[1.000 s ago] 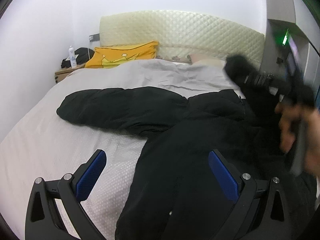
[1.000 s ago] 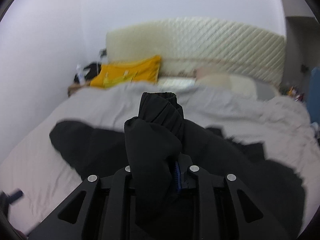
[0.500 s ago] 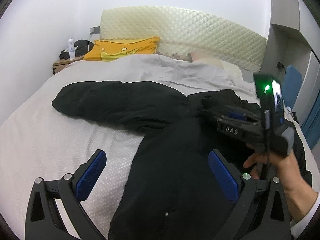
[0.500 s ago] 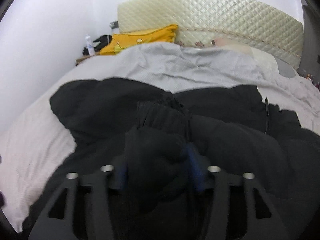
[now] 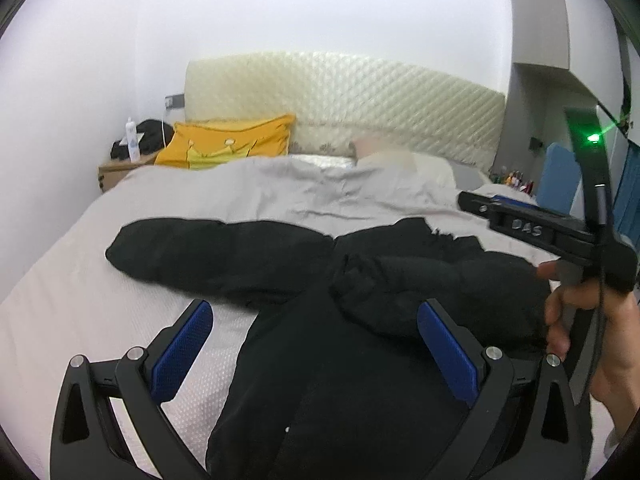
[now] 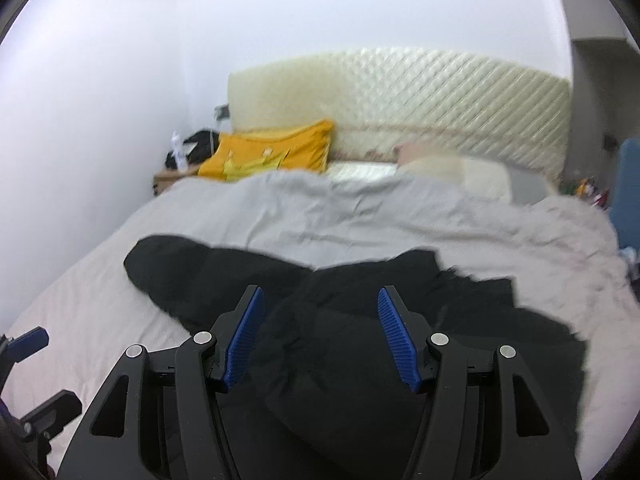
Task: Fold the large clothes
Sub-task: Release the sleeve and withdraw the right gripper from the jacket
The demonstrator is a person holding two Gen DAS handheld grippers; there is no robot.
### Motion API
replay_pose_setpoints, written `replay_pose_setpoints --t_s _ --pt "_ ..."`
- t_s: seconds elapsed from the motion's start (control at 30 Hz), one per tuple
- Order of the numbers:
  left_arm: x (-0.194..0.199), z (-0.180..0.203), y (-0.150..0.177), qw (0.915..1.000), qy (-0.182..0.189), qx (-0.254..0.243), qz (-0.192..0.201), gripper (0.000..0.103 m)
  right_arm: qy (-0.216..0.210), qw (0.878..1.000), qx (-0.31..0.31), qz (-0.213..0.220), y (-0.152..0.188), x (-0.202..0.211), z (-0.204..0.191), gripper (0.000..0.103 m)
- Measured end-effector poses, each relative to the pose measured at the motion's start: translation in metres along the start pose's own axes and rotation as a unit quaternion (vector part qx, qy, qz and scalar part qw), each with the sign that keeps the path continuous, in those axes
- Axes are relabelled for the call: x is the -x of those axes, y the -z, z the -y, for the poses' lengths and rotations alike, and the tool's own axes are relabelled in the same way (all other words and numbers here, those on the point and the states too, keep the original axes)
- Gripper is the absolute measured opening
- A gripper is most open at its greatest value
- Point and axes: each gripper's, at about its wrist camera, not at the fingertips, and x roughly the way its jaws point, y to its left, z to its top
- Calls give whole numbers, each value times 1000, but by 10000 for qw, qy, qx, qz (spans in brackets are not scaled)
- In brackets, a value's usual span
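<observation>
- Across the near half of the bed (image 5: pixel 60 288) lies the black padded jacket (image 5: pixel 360 360), spread flat on the pale grey cover.
- One sleeve (image 5: pixel 216 252) reaches out to the left over the sheet; the other sleeve (image 5: pixel 440 292) is folded in across the jacket's body, its ribbed cuff pointing left.
- From the right wrist camera the same jacket (image 6: pixel 360 380) fills the lower middle, with the folded sleeve (image 6: pixel 320 340) bunched just ahead of the fingers.
- The left gripper (image 5: pixel 316 344) hangs above the jacket's lower body with its blue pads spread wide; nothing is between them.
- The right gripper (image 6: pixel 320 340) is likewise parted wide, its ribbed blue pads either side of the folded sleeve but not pinching it; whether the pads touch the cloth I cannot tell.
- In the left wrist view that right gripper (image 5: pixel 520 224) shows from the side, raised over the jacket's right shoulder, with a green light on its upright part and the person's right hand (image 5: pixel 588 320) on the handle.
- Beyond the jacket the crumpled duvet (image 6: pixel 360 216) covers the far half of the bed.
- A yellow pillow (image 5: pixel 228 148) leans at the left of the cream quilted headboard (image 5: pixel 360 96).
- A bedside table (image 5: pixel 116 172) to the left carries a white bottle (image 5: pixel 132 140) and a dark bundle.
</observation>
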Motion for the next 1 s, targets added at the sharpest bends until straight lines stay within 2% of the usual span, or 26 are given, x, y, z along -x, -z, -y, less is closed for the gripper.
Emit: replay_pose_setpoints --t_s 0.23,0.37,0.53,0.73,1.0 --pt "55 12 -19 9993 259 213 163 103 308 9986 -130 408 -10 85 27 58" --pt "81 26 -20 9992 175 78 340 103 488 9969 -255 555 -3 126 43 58" --pt "98 43 -12 9988 282 -93 400 103 685 9943 -379 724 21 168 58 58" --pt "105 61 5 9979 338 -382 396 103 844 9912 -629 799 65 198 74 58" --pt "104 69 19 9975 392 -464 356 103 902 9903 -767 722 101 209 77 58"
